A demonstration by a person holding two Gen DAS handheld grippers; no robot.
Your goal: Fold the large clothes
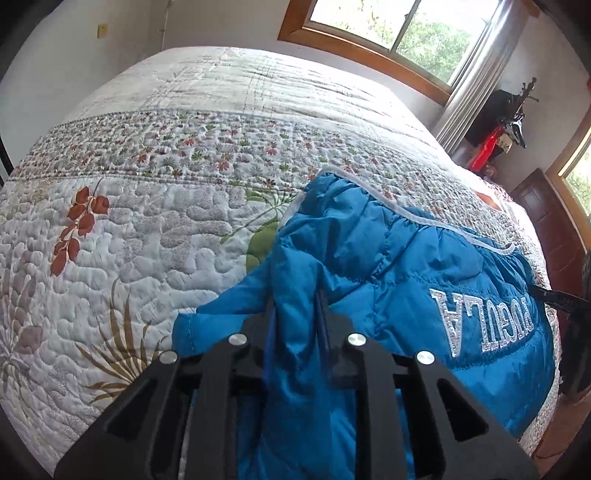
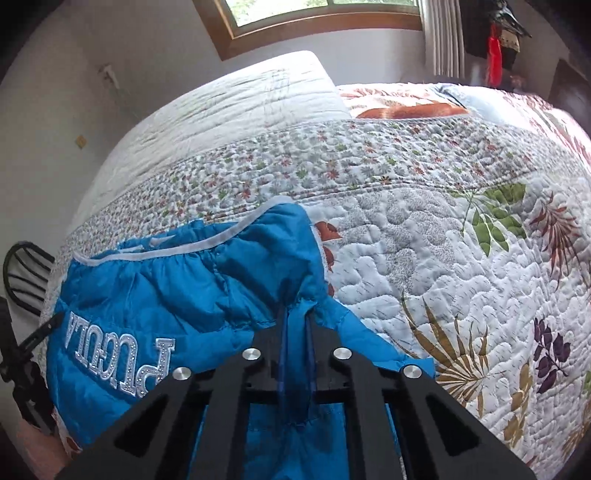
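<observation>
We see a big blue jacket (image 1: 388, 258) lying on a bed with a flowery quilt (image 1: 147, 221). The jacket is puffy and shiny, with a white edge along its far side and big sparkly white letters (image 1: 484, 321) on it. The letters look upside down to us. Our left gripper (image 1: 297, 314) is pinching a bunch of the blue cloth, and its two black fingers are closed tight on it. From the right side, our right gripper (image 2: 295, 321) is also squeezed shut on a fold of the jacket (image 2: 166, 288), with blue cloth pulled up between its fingers. In that view the letters (image 2: 118, 350) sit to the left of the gripper, and the quilt (image 2: 443, 258) spreads out to the right, with leaves and little flowers sewn on it. The jacket lies near the edge of the bed closest to us. Behind the bed there is a window (image 1: 388, 33) with a wooden frame, and green trees show through the glass.
</observation>
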